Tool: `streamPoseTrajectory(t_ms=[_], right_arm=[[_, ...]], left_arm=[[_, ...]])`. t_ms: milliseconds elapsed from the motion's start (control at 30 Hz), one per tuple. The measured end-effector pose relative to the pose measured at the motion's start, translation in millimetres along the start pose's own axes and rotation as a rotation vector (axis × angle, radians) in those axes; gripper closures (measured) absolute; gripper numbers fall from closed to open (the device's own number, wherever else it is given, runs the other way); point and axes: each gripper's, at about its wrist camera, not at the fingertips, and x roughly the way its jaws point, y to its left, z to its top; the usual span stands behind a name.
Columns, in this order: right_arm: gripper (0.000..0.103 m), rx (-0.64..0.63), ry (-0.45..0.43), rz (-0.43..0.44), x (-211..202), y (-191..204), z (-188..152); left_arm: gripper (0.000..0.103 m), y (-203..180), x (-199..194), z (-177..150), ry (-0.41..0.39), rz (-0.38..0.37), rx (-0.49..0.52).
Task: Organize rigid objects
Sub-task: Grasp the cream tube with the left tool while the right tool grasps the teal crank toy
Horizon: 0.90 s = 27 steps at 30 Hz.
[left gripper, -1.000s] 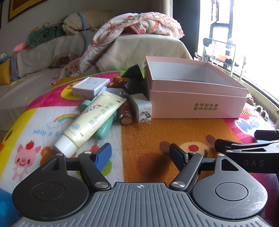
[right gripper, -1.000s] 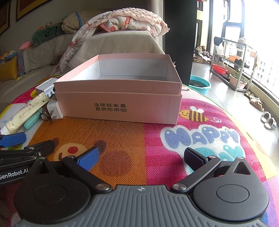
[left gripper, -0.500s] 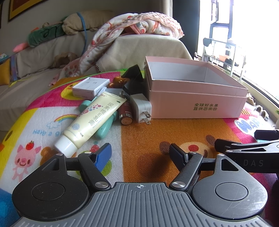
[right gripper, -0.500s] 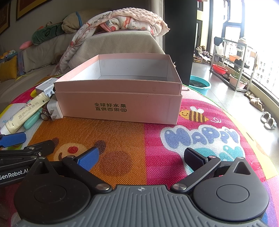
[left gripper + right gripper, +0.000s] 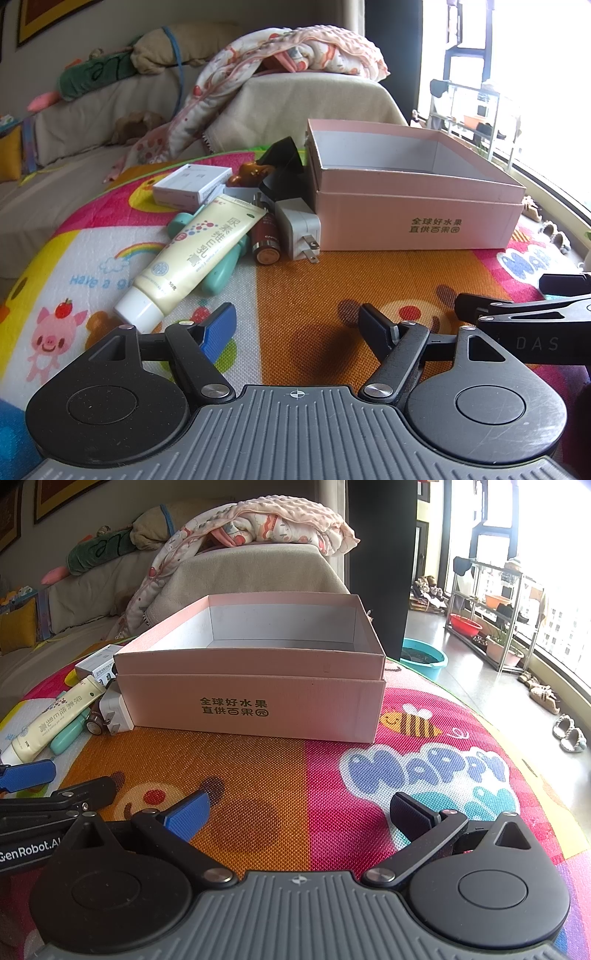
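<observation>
One pink box [image 5: 417, 206]; one cream tube [image 5: 195, 258]; one charger plug [image 5: 299, 229]; one battery [image 5: 265, 242]; one white carton [image 5: 190, 184].

Daylight flooded in from the tall overexposed window [image 5: 546, 74], washing out detail there; soft shadows fell leftward from it, and fisheye edges curved strongly

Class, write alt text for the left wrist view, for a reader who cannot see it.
An open, empty left gripper hovers low over a colourful cartoon play mat, facing an open pink cardboard box. Left of the box lie a cream lotion tube, a white plug adapter, a dark red battery and a small white carton.
</observation>
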Motion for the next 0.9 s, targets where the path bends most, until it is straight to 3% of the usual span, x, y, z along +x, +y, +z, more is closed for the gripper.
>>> streamPoseTrajectory(t_ms=[100,267,400,533,700,733,767,800,900], right_arm=[[0.0,0.0,0.0,0.0,0.0,-0.3,0.2],[0.0,-0.008,0.042,0.024,0.3,-3.9,5.4],[0.0,-0.06,0.087,0.072,3.8,-7.5,11.5],[0.0,-0.076,0.093,0.084,5.3,-7.0,13.1],[0.0,-0.094,0.105,0.094,4.3,-8.3,14.2],[0.0,-0.095,0.103,0.094,4.1,-8.2,14.0],[0.0,-0.095,0.101,0.094,3.9,-8.3,13.7],[0.0,-0.096,0.098,0.094,3.6,-8.0,13.4],[0.0,-0.094,0.089,0.099,2.4,-8.5,12.2]], left_arm=[[0.025,0.4,0.1,0.1,-0.001,-0.007,-0.008],[0.027,18.6,-22.5,-4.5,-0.06,-0.145,0.008],[0.027,45.2,-41.3,3.1,-0.175,-0.083,0.119],[0.029,76.7,-16.5,31.4,-0.066,-0.107,0.106],[0.031,77.7,16.3,43.2,0.001,-0.128,0.152],[0.034,78.1,21.5,43.7,0.013,-0.129,0.142],[0.05,80.2,25.2,43.2,0.023,-0.134,0.13],[0.058,81.2,27.5,41.8,0.029,-0.131,0.125],[0.06,88.1,12.9,29.4,0.025,-0.176,0.088]])
